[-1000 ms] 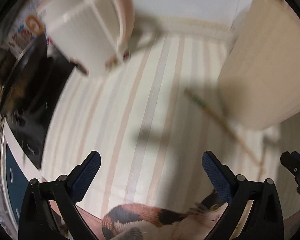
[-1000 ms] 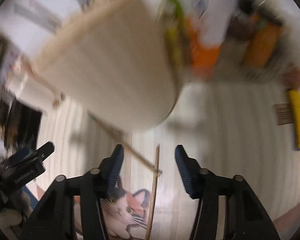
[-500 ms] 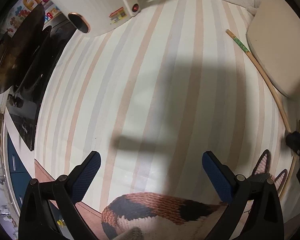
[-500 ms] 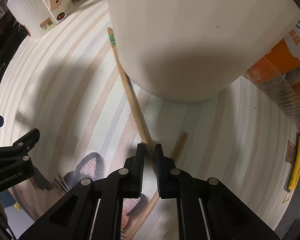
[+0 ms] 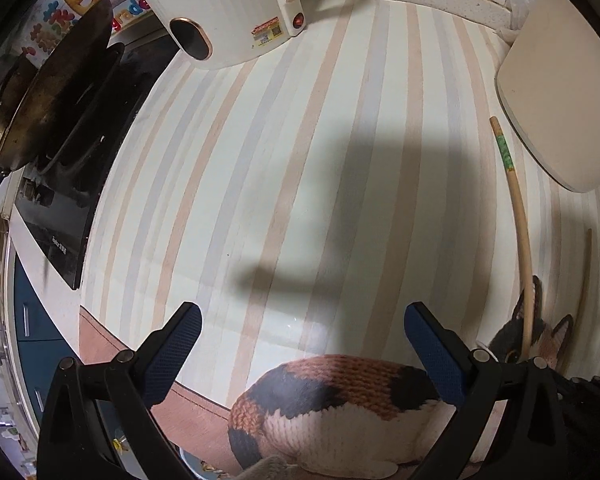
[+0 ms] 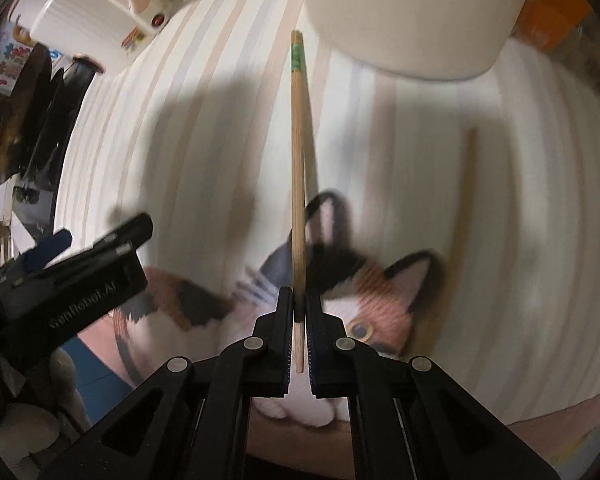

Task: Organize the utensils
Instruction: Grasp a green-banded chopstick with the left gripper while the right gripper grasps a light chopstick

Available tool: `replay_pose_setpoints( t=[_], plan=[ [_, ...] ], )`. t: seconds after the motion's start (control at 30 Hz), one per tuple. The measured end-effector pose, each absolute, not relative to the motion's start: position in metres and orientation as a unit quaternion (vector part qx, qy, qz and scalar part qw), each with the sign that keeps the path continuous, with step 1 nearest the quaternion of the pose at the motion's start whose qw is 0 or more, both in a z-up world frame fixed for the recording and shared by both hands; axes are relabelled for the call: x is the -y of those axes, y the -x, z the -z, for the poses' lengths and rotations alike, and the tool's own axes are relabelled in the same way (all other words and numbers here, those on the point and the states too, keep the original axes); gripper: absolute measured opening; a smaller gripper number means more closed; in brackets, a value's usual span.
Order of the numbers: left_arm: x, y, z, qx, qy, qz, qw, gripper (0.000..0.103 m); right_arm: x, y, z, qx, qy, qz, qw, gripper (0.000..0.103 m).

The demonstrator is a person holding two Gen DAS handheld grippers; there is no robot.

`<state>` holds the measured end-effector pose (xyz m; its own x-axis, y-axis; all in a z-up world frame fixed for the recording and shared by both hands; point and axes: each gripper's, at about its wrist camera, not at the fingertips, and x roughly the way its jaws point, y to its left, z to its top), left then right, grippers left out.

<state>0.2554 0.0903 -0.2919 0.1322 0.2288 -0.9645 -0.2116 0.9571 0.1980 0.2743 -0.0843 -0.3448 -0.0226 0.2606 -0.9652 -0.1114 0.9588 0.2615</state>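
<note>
green-banded bamboo chopstick (image 6: pixel 298 184) clamped; plain chopstick (image 6: pixel 462 200) lying beside

Striped worktop (image 5: pixel 340 128) with a cat-print mat

Ahead-left of the left gripper (image 5: pixel 300 344) stands a white kettle (image 5: pixel 220 12); ahead-right a cream container (image 5: pixel 560 92); a second chopstick (image 6: pixel 460 208) lies right of the right gripper (image 6: pixel 299 308)

I see a wide bare stretch of striped mat (image 5: pixel 300 168) between my grippers. The kettle (image 5: pixel 220 8) blocks its far edge, the stove (image 5: pixel 72 168) and pan (image 5: pixel 48 92) wall off the left, and the cream holder (image 5: pixel 560 92) crowds the right, just beside two chopsticks (image 5: pixel 520 208).
</note>
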Motion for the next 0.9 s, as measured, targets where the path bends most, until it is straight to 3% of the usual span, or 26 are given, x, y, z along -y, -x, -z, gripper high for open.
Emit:
replay_pose_setpoints(
  t=[0.07,0.13,0.2,0.4,0.47,0.57,0.63,0.67,0.7,0.9],
  plan=[
    [-0.089,-0.258,0.290,-0.642,-0.007,-0.143,0.753,0.103,0.091,-0.271,0.345,-0.707,-0.074,-0.128,0.692,0.009],
    [-0.086,-0.260,0.287,-0.640,-0.001,-0.139,0.755,0.103,0.112,-0.275,0.335,-0.696,-0.112,-0.120,0.699,0.029],
    [-0.076,-0.264,0.284,-0.639,0.011,-0.128,0.758,0.103,0.139,-0.271,0.322,-0.677,-0.137,-0.095,0.717,0.037],
    [-0.019,-0.290,0.294,-0.651,0.047,-0.046,0.757,0.101,0.204,-0.268,0.324,-0.672,-0.171,-0.008,0.720,0.037],
    [-0.004,-0.298,0.301,-0.654,0.034,-0.033,0.755,0.088,0.220,-0.264,0.329,-0.675,-0.174,0.012,0.717,0.037],
    [0.018,-0.307,0.315,-0.662,0.001,-0.018,0.749,0.059,0.227,-0.256,0.335,-0.678,-0.176,0.022,0.714,0.038],
    [0.026,-0.309,0.317,-0.653,-0.020,-0.008,0.757,0.032,0.230,-0.257,0.338,-0.678,-0.175,0.025,0.714,0.038],
    [0.028,-0.310,0.317,-0.651,-0.025,-0.003,0.759,0.026,0.231,-0.256,0.339,-0.678,-0.173,0.027,0.714,0.038],
    [0.029,-0.309,0.317,-0.652,-0.027,0.003,0.758,0.008,0.231,-0.259,0.337,-0.679,-0.172,0.025,0.713,0.038],
    [0.007,-0.276,0.317,-0.654,-0.061,-0.014,0.754,0.005,0.210,-0.273,0.351,-0.687,-0.143,0.013,0.712,0.038]
  ],
)
